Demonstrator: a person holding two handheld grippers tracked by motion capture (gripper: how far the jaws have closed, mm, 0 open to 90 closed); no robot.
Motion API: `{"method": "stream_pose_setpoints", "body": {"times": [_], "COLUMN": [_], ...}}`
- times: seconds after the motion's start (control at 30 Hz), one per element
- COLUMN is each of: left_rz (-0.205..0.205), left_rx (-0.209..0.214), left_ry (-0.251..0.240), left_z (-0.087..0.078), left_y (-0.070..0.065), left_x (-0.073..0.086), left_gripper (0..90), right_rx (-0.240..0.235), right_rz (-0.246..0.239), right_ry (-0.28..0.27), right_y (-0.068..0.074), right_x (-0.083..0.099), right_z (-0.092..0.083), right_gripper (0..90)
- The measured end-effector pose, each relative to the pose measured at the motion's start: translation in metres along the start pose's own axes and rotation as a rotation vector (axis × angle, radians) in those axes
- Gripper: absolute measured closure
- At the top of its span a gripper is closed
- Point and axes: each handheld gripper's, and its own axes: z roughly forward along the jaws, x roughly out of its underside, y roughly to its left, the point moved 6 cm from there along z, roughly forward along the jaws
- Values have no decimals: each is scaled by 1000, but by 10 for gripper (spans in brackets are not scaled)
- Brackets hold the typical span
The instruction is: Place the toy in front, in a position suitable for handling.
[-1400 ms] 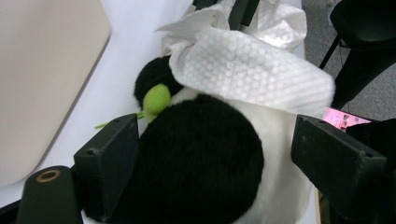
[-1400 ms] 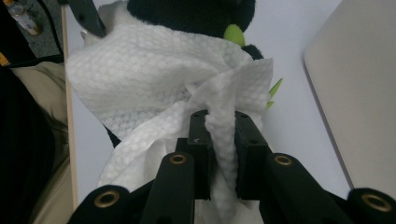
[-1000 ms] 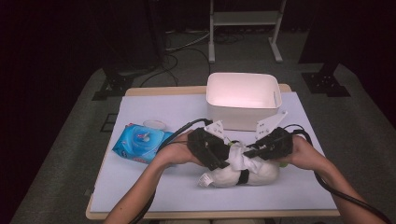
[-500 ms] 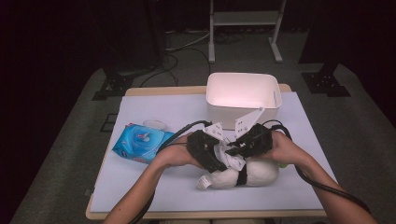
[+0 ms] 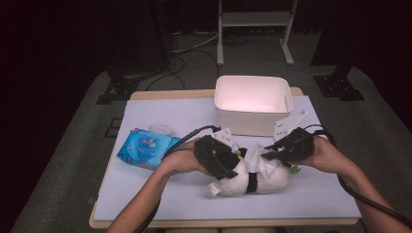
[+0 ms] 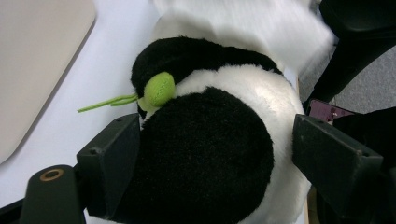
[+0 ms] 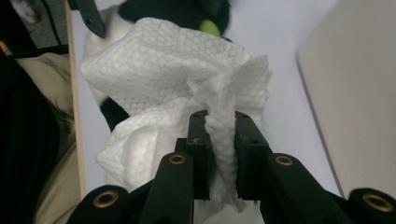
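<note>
Plush fills the middle of the scene: a black-and-white stuffed panda toy (image 5: 252,177) lies on its side on the pale lilac sheet that covers the wooden table (image 5: 311,204), near the table's front edge and just in front of the white rectangular plastic bin (image 5: 252,104). The left gripper (image 5: 218,158) sits over the toy's left end, and in the left gripper view its 2 black jaws stand wide on either side of the round black-and-white body (image 6: 205,149); the left jaw lies against the black fur, while the right jaw stands just beside the white fur, and whether it touches cannot be told. A small green felt patch with thin green threads (image 6: 159,89) shows on the toy just above that jaw. The right gripper (image 5: 284,145) hovers above the toy's right half, and in the right gripper view its jaws are pressed nearly together, pinching a twisted fold of a white textured wipe (image 7: 177,79); the rest of the wipe billows out ahead of the jaws and drapes over the toy. From the high view the wipe (image 5: 262,162) shows as a crumpled white patch on top of the toy between the 2 grippers. To the left, well apart from the toy, a blue soft pack of wipes (image 5: 148,148) lies on the sheet.
</note>
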Motion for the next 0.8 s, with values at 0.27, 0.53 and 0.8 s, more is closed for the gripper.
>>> {"method": "stream_pose_setpoints", "body": {"times": [0.27, 0.53, 0.8], "left_rz": [-7, 2, 4], "left_rx": [40, 69, 117], "left_ry": [6, 22, 29], "left_z": [-1, 8, 11], "left_y": [0, 1, 5], "left_x": [-12, -25, -32], "left_gripper": [200, 242, 411], "right_rx": [-57, -55, -60], "right_rz": [36, 21, 15], "right_ry": [-34, -36, -43], "right_y": [9, 17, 22], "right_x": [13, 15, 21], "right_z": [10, 12, 10], "right_gripper": [780, 780, 780]}}
